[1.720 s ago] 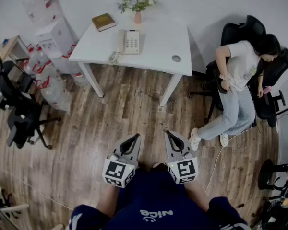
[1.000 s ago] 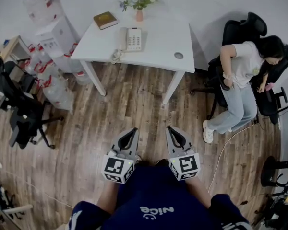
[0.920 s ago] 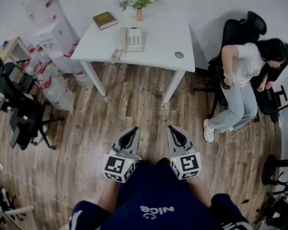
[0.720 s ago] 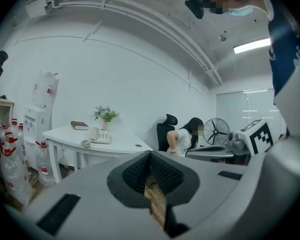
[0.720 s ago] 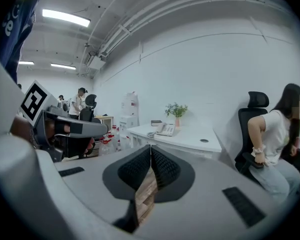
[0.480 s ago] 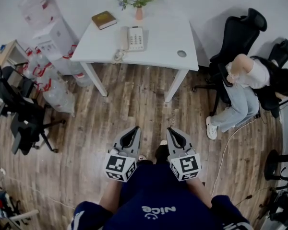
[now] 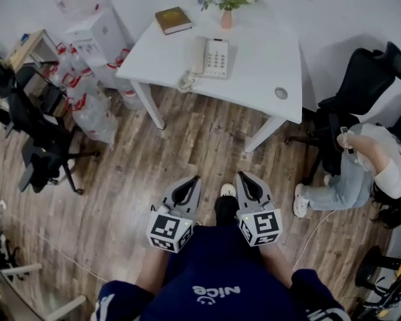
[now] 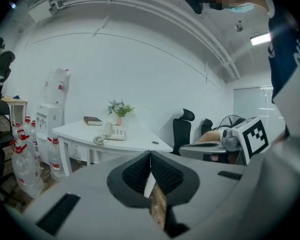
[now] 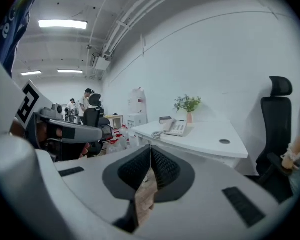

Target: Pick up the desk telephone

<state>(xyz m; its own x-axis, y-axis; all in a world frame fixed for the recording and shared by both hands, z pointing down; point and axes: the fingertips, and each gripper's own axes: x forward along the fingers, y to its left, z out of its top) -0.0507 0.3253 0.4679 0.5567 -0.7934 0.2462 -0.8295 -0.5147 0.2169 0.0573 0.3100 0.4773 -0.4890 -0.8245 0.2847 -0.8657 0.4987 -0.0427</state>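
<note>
A white desk telephone (image 7: 210, 57) with a coiled cord lies on the white table (image 7: 260, 85) at the far side of the room; it also shows in the left gripper view as the telephone (image 8: 112, 132) and in the right gripper view as the telephone (image 9: 176, 127). My left gripper (image 7: 194, 180) and right gripper (image 7: 241, 177) hang side by side over the wooden floor, well short of the table. Both are shut with nothing between their jaws.
A brown book (image 7: 173, 19) and a pink vase of flowers (image 7: 226, 15) share the table. Water bottles (image 7: 87, 105) and a dispenser (image 7: 93, 35) stand left of it. Black office chairs (image 7: 40, 146) are at left. A seated person (image 7: 367, 172) and chair (image 7: 361, 85) are at right.
I have walked closer to the table, which now looks larger and sits further right in the head view. Both grippers stayed shut. The seated person slid toward the right edge.
</note>
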